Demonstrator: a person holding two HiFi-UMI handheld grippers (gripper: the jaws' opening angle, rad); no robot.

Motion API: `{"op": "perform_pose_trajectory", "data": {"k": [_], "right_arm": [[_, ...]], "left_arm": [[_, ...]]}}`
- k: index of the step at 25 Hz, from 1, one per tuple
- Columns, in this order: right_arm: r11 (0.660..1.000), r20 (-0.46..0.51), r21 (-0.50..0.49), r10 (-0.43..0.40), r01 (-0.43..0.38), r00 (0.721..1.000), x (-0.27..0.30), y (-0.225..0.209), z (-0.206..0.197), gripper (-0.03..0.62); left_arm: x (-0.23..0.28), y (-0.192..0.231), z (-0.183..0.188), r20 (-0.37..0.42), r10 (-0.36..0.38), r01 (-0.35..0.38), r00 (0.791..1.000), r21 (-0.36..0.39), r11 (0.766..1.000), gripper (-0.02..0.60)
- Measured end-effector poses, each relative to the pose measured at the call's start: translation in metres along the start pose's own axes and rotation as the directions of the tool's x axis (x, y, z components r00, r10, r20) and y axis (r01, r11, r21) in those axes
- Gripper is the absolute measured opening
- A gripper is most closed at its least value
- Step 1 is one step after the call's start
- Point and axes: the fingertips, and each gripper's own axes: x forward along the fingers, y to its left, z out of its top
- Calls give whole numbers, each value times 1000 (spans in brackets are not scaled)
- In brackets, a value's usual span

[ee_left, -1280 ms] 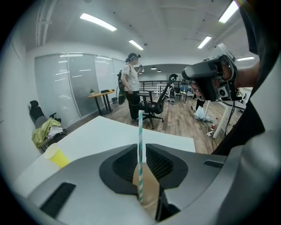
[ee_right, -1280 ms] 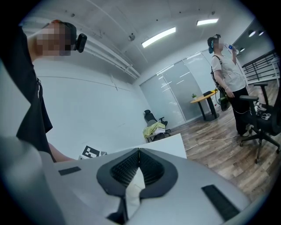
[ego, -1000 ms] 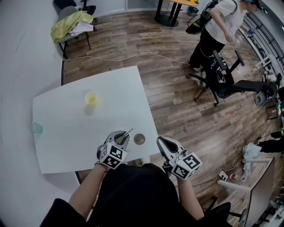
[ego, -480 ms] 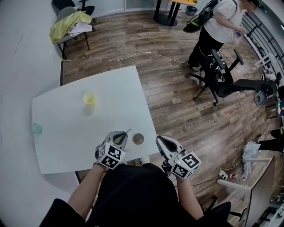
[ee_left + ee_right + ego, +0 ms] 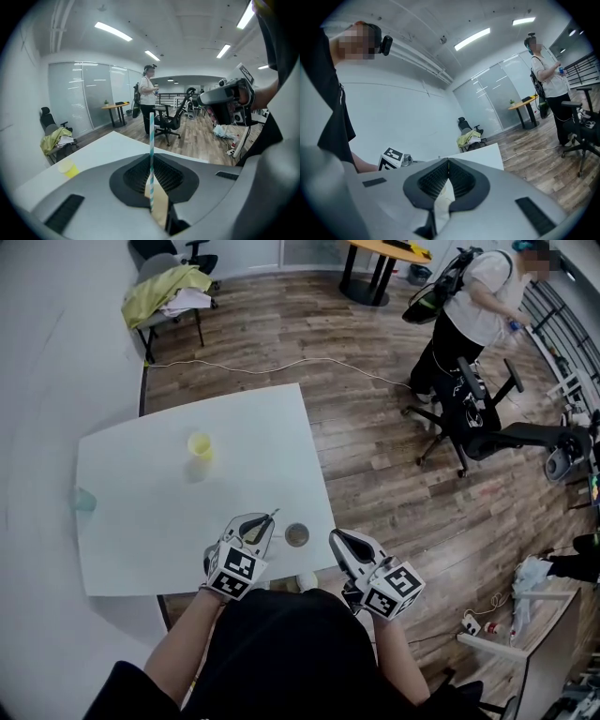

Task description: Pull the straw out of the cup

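Extraction looks finished: the left tongs [image 5: 151, 199] pinch a teal-and-white striped paper straw [image 5: 151, 140], apparently clear of the small round grey cup [image 5: 296, 535] near the white surface's [image 5: 141, 493] edge. The right tongs [image 5: 339, 540] are pressed together, empty. Next likely means setting the straw down.

Over the white table's [image 5: 141, 484] near edge, the straw's [image 5: 151, 131] lower end is hidden between the left gripper's [image 5: 151, 157] closed jaws, and the nearby cup's [image 5: 296, 535] inside is too small to tell.
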Motion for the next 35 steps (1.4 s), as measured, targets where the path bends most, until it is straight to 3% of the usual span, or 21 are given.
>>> {"op": "perform_pose_trajectory", "data": {"k": [10,18,30,35], "right_arm": [[994,-35,-26,104,-105,994,21,17,6,17],[982,-67,-37,180,-183,981,33,31,5,17],[953,-113,-37,295,-301,949,49,56,1,17],[938,-134,-34,338,-345,932,56,68,-2,17]], "left_arm": [[-32,16,21,92,94,-83,991,-112,990,35],[-61,25,38,160,175,-147,971,-173,974,35],[-110,38,47,258,293,-192,921,-356,915,35],[-133,40,44,270,351,-228,897,-398,889,35]]}}
